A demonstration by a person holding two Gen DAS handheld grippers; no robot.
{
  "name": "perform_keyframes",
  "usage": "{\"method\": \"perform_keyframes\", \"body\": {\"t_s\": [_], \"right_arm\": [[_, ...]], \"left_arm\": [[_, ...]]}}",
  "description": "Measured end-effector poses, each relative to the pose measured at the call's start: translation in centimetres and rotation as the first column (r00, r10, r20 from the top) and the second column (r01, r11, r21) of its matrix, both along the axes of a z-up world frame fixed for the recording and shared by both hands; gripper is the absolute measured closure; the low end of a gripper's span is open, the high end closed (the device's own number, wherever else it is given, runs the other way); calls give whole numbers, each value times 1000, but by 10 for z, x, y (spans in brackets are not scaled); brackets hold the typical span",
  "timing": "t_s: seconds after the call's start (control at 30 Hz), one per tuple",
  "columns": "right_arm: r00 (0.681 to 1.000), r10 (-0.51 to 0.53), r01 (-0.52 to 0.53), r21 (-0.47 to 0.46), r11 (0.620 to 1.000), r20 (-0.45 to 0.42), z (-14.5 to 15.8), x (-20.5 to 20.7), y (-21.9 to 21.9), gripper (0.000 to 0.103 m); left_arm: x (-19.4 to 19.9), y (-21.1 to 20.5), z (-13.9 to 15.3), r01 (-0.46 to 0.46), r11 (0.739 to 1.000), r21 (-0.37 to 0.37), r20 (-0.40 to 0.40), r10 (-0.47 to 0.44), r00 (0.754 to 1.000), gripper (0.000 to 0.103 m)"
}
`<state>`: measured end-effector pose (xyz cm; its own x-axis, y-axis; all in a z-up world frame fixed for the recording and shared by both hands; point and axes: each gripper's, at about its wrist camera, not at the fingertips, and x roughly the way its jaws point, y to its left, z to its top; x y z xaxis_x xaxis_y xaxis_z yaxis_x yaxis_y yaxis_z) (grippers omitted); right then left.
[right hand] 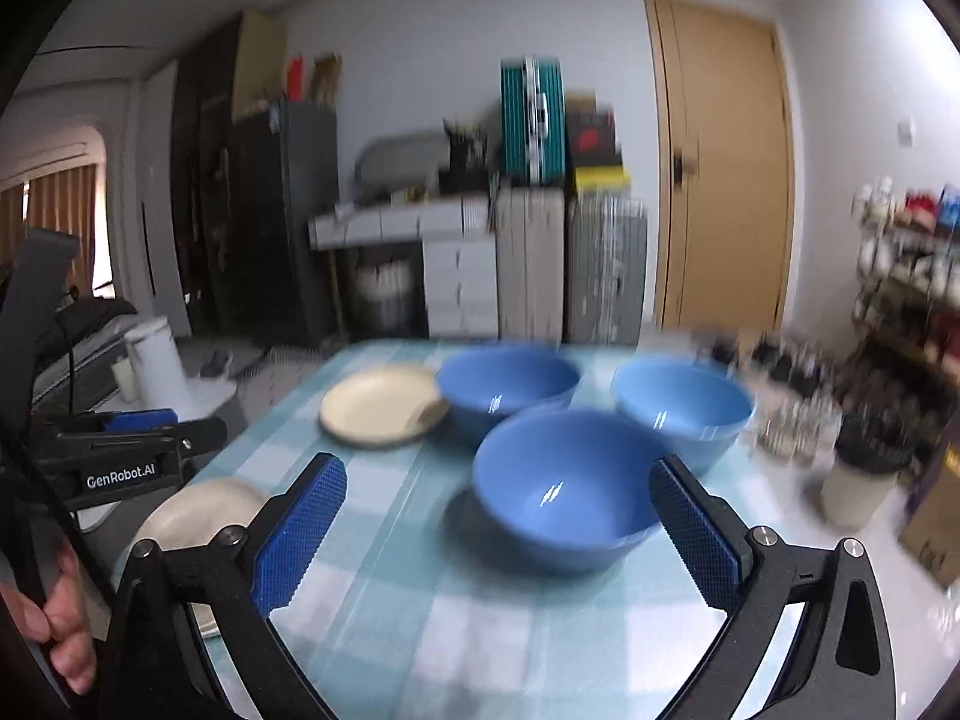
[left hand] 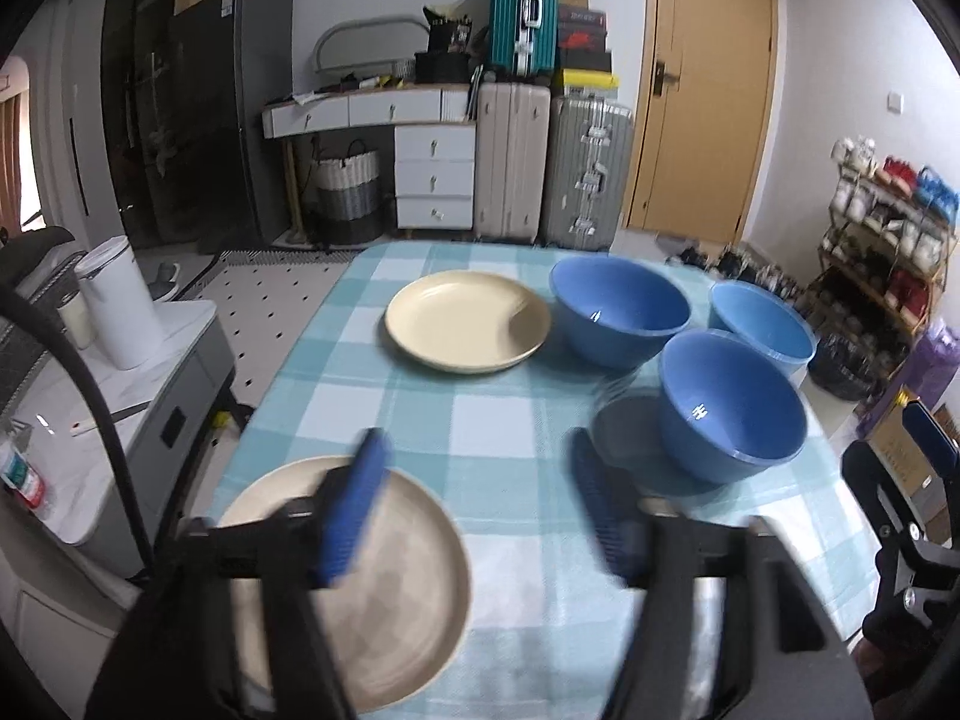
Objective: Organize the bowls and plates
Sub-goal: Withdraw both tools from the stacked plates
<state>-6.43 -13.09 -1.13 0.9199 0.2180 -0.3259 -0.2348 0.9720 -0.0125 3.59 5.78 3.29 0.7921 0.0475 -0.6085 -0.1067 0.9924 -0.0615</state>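
Three blue bowls stand on the checked tablecloth [left hand: 498, 414]: a near one [left hand: 732, 405], a far left one [left hand: 618, 309] and a far right one [left hand: 762, 327]. A cream plate [left hand: 468, 319] lies at the far middle and a beige plate [left hand: 384, 588] at the near left. My left gripper [left hand: 477, 501] is open above the cloth, its left finger over the beige plate. My right gripper [right hand: 498, 531] is open in front of the near bowl [right hand: 564, 486], which sits between and beyond its fingers. The right wrist view also shows the cream plate [right hand: 381, 405] and the beige plate [right hand: 198, 510].
A low cabinet [left hand: 120, 414] with a white canister stands left of the table. Suitcases [left hand: 558, 174], drawers and a door stand behind it. A shoe rack [left hand: 888, 228] is at the right. The left gripper's body [right hand: 120, 456] shows at the left of the right wrist view.
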Motion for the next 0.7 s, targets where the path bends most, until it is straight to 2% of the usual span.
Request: {"method": "perform_keyframes", "body": {"t_s": [0.03, 0.13, 0.2, 0.27, 0.3, 0.37, 0.43, 0.5, 0.6, 0.7], "right_arm": [[998, -13, 12, 9, 1000, 54, -1, -5, -6, 1], [990, 2, -11, 61, 998, 144, -4, -13, -21, 1], [992, -14, 5, 77, 997, 123, -5, -10, -26, 1], [998, -33, 27, 98, 995, 55, -6, 0, -31, 1], [999, -53, 53, 88, 995, 4, -7, 6, -32, 1], [996, -90, 90, 25, 996, -28, -7, 13, -30, 1], [993, -119, 119, -36, 992, 1, -7, 12, -26, 1], [991, -131, 131, -77, 988, 10, -7, 11, -22, 1], [992, -126, 123, -135, 983, -16, -10, 10, -12, 1], [997, -80, 77, -159, 984, -8, -10, 8, -1, 1]], "left_arm": [[-2, -3, 1, -11, 1000, 5, 35, 11, 999, 7], [-10, -10, 1, 4, 1000, 12, 120, -6, 993, 5], [-10, -19, 0, 19, 999, 40, 136, -24, 990, 4], [-9, -25, -3, 24, 998, 66, 139, -33, 990, 4], [-8, -29, -6, 31, 996, 83, 141, -42, 989, 4], [-10, -32, -8, 23, 994, 103, 164, -40, 986, 4], [-10, -29, -10, 8, 996, 92, 178, -24, 984, 3], [-8, -26, -11, 16, 999, 45, 165, -23, 986, 3], [-3, -22, -15, 6, 1000, 14, 134, -7, 991, 3], [-3, -23, -18, -12, 1000, 19, 129, 9, 992, 3]]}}
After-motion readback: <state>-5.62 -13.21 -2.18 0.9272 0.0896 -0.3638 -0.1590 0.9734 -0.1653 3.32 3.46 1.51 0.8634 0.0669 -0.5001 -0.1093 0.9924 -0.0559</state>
